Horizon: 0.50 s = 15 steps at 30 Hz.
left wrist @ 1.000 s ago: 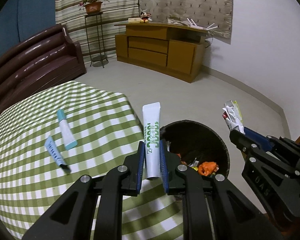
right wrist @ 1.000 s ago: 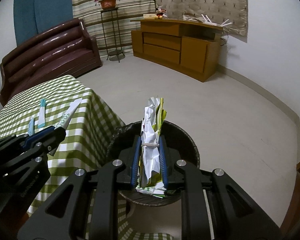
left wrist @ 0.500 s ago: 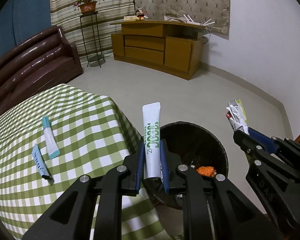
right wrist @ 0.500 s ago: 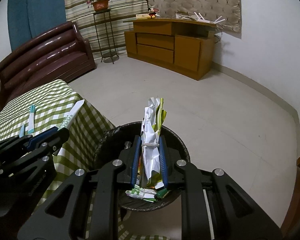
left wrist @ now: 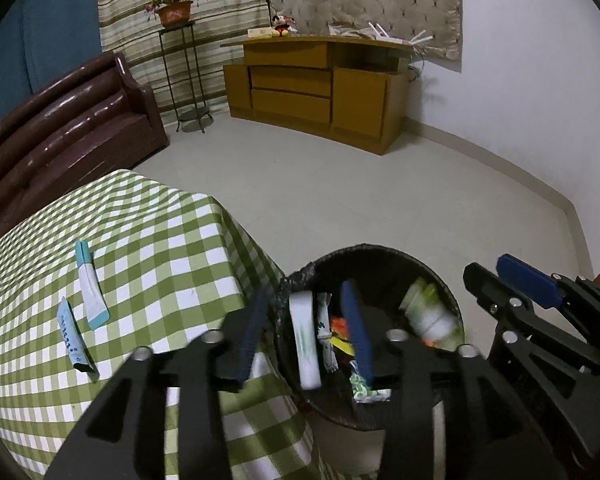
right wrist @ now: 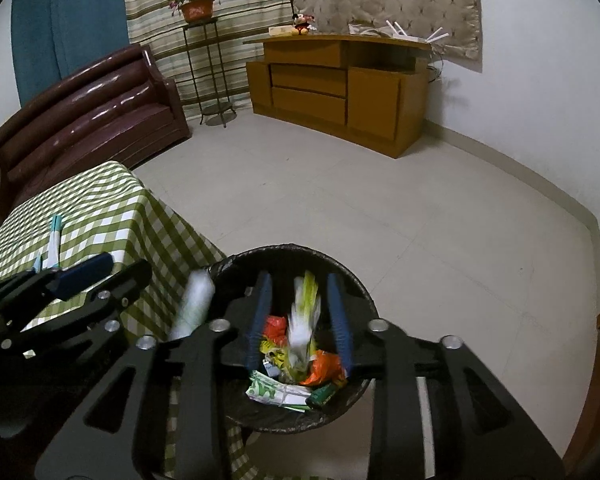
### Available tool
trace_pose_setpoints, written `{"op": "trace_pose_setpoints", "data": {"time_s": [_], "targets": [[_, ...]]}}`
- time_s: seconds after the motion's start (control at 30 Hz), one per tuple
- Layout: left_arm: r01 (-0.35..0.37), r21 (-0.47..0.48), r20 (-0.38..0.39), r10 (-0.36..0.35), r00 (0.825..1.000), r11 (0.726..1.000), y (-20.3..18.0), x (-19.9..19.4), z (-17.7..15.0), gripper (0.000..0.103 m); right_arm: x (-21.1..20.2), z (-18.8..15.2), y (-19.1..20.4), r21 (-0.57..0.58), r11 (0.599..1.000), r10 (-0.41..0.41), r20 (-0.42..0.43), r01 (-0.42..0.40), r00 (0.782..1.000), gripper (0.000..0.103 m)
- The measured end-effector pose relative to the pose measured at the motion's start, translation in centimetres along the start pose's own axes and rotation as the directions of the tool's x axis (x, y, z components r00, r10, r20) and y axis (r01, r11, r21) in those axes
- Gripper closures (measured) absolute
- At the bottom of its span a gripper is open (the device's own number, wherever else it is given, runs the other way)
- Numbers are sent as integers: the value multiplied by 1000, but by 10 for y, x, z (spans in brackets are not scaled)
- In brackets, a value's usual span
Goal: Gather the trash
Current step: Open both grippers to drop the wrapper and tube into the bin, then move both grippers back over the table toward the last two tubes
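With both jaws just opened, our left gripper drops the tube and our right gripper the wrapper wad into the bin; two light, slippery tubes remain on the table far left, best pinched mid-body

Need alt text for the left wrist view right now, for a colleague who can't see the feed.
The left gripper, its jaws just opened, hangs over the black trash bin, with a white and green tube blurred and loose between its fingers. Two small blue and white tubes lie on the green checked tablecloth to the left; the right gripper shows at the right edge.
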State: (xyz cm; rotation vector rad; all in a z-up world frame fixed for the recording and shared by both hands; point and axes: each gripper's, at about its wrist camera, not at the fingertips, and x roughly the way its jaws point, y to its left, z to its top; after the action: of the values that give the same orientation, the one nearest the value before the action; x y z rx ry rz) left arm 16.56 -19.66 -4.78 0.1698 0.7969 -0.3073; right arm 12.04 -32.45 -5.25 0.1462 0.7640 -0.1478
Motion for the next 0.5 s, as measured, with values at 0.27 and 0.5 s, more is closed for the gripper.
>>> {"op": "trace_pose_setpoints", "data": {"time_s": [0.27, 0.5], "targets": [[-22, -25, 4, 22, 1000, 999, 7, -8, -3, 49, -3, 2, 0, 5, 1000, -3, 5, 3, 1000, 68], [-63, -60, 4, 64, 998, 996, 27, -22, -12, 46, -7, 1, 16, -18, 999, 27, 3, -27, 1000, 68]]}}
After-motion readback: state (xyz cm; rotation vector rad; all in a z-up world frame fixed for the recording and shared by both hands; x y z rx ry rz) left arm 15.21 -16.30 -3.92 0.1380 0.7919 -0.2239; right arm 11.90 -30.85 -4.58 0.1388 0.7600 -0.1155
